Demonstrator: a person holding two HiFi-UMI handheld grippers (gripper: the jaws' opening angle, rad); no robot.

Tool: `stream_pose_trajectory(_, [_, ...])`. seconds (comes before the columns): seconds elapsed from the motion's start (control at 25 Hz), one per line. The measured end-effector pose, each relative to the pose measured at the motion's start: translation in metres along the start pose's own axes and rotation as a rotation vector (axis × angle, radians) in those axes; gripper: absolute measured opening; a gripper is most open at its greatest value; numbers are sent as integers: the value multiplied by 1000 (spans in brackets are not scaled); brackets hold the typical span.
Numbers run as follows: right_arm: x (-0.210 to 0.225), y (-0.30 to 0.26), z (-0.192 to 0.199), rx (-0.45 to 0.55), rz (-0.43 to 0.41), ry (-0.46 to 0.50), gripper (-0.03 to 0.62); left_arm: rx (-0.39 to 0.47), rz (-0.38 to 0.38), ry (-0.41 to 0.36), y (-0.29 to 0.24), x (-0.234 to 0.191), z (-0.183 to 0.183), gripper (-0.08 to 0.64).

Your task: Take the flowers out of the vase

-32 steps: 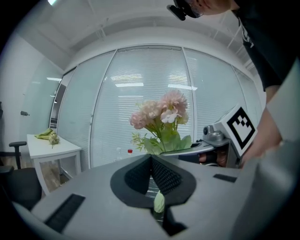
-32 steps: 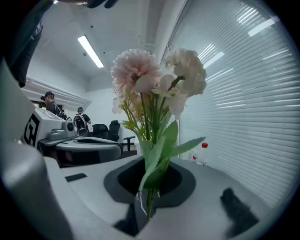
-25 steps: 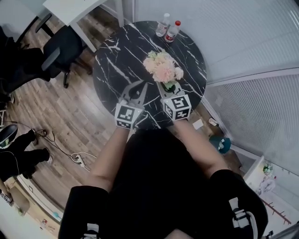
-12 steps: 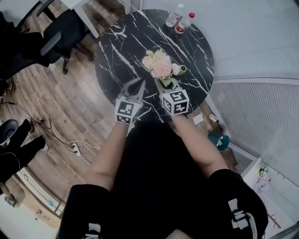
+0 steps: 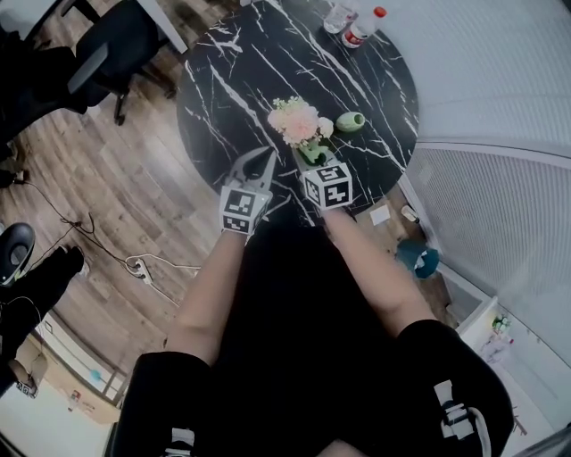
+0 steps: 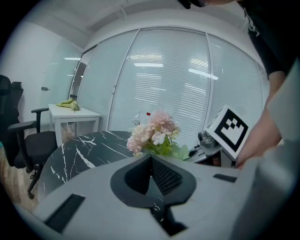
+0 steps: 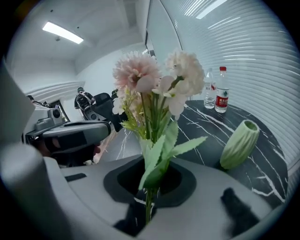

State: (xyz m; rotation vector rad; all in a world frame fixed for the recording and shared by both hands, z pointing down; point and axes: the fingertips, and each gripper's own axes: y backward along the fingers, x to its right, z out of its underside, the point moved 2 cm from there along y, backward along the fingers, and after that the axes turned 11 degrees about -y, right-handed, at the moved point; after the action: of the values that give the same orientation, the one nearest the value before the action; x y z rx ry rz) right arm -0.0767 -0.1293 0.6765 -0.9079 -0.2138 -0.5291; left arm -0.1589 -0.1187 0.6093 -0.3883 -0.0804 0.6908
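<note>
Black table (image 5: 232,80): vase (image 7: 239,143) stands empty. Right gripper (image 7: 149,185) pinches the flowers (image 7: 154,89), which look light and bendy, by their stems (image 7: 147,203). Left gripper (image 6: 151,161) is closed and empty.

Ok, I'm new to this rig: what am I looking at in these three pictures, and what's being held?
No robot: a person holds a two-jaw gripper in each hand. The head view looks down from their head; each gripper view looks along that gripper's own jaws. The right gripper is shut on the stems of the flowers, which are clear of the green vase on the black marble table. Two bottles stand at its far edge. The left gripper is shut, holding nothing.
</note>
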Motion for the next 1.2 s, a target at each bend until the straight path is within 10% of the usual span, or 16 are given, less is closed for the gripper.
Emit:
stream_pose_trajectory(0.68, [20,-49,44,-123,25,-40,58,-66,24,30,-23,2,35,11])
stream_pose_trajectory(1.2, [33,-58,56,-143,93,12,229,-83,29,41,-21,6,41,12])
